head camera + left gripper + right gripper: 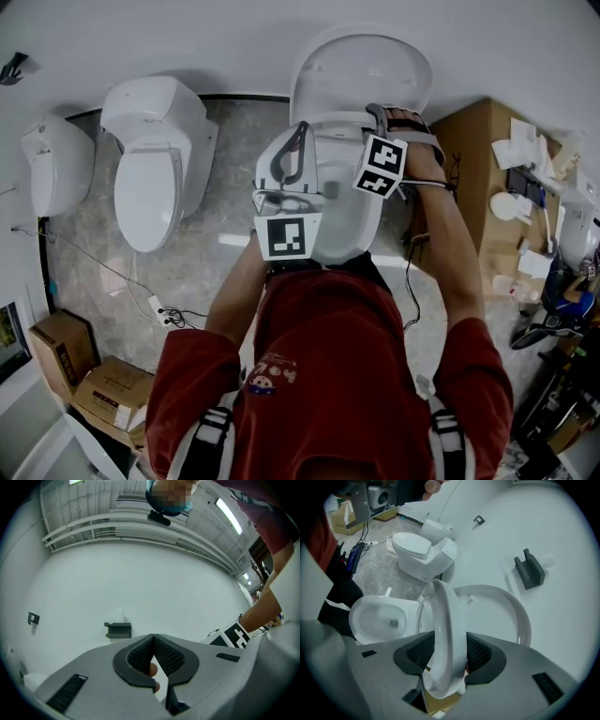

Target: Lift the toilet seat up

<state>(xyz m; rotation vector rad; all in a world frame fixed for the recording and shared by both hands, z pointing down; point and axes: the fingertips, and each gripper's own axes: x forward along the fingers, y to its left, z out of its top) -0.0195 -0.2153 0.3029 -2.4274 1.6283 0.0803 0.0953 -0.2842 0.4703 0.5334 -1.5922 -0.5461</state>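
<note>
White toilet seat (442, 616) raised, long axis near-upright; right gripper (446, 645) jaws clamp it, left gripper (153, 639) closed.

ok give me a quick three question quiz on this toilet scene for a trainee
1. What stands between the right gripper's jaws? A) toilet seat B) brush C) towel
2. True or false: the left gripper's jaws stand wide apart.
3. Is the toilet lid up or down?
Key: 1 A; 2 false, they are together with nothing between; 3 up.
</note>
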